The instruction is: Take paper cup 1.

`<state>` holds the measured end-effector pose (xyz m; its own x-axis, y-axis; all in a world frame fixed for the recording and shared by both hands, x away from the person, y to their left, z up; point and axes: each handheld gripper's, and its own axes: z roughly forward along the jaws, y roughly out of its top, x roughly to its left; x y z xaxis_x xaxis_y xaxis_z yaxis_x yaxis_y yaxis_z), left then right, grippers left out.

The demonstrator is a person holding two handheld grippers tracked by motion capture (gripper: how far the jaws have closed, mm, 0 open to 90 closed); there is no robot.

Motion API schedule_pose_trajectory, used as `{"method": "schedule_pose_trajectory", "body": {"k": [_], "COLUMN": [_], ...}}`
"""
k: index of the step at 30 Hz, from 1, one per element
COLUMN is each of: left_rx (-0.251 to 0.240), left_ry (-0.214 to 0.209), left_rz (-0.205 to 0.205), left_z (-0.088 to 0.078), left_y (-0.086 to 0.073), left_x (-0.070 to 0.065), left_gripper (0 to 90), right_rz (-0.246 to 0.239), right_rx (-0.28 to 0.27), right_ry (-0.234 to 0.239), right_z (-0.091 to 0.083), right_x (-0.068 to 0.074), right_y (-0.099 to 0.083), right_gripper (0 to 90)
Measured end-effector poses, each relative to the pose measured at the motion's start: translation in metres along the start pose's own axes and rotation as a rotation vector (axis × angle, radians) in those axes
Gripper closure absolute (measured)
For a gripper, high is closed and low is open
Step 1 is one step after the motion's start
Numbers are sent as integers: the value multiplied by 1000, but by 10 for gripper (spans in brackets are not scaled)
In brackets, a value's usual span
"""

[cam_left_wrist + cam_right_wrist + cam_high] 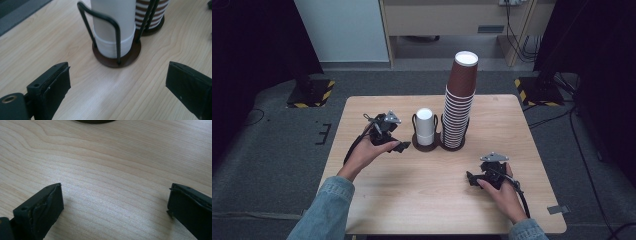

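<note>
A short stack of white cups (424, 126) stands in a dark wire holder (418, 142) at the table's middle. Beside it on the right, a tall stack of brown paper cups (459, 100) rises from a second holder. My left gripper (399, 146) rests just left of the white stack, open and empty. In the left gripper view the white cups (112, 25) and their round base (130, 58) stand a short way ahead of my open left gripper (118, 75). My right gripper (472, 179) lies near the front right, open, and in its own view the right gripper (115, 195) faces bare wood.
The wooden table (432, 200) has free room in front of the holders and along the left side. Grey carpet surrounds it, with two black stands on yellow-striped bases (312, 94) behind. A dark holder base edge (95, 121) shows at the top of the right gripper view.
</note>
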<state>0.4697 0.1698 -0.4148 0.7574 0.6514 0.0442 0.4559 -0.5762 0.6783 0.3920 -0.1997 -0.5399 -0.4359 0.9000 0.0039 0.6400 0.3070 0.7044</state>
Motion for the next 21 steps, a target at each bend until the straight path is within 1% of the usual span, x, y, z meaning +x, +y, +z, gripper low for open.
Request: {"method": "schedule_pose_trajectory", "body": {"k": [1, 4, 5, 7, 9, 12, 16, 17, 19, 21], "left_rx": [0, 8, 8, 11, 18, 22, 33, 35, 28, 34], "left_ry": [0, -11, -11, -15, -20, -18, -3, -3, -3, -2], "left_rz": [0, 18, 18, 20, 31, 37, 43, 48, 43, 48], "left_z": [0, 3, 3, 5, 7, 10, 11, 11, 10, 10], "left_y": [0, 12, 12, 19, 24, 33, 40, 42, 46, 49], "left_x": [0, -5, -5, -6, -7, -10, -9, -8, -6, -4], "left_gripper": [48, 44, 43, 44, 40, 39, 36, 35, 34, 34], "right_rz": [0, 6, 6, 5, 5, 3, -2, -2, -2, -3], "right_rx": [0, 1, 1, 1, 1, 1, 2, 2, 1, 1], "right_ry": [0, -3, -3, -3, -3, -1, 3, 3, 4, 4], "right_z": [0, 0, 0, 0, 0, 0, 0, 0, 0, 0], "right_x": [0, 1, 1, 1, 1, 1, 0, 0, 0, 0], "right_y": [0, 0, 0, 1, 0, 0, 0, 0, 0, 0], "right_gripper": [6, 6, 6, 6, 7, 6, 6, 7, 7, 7]}}
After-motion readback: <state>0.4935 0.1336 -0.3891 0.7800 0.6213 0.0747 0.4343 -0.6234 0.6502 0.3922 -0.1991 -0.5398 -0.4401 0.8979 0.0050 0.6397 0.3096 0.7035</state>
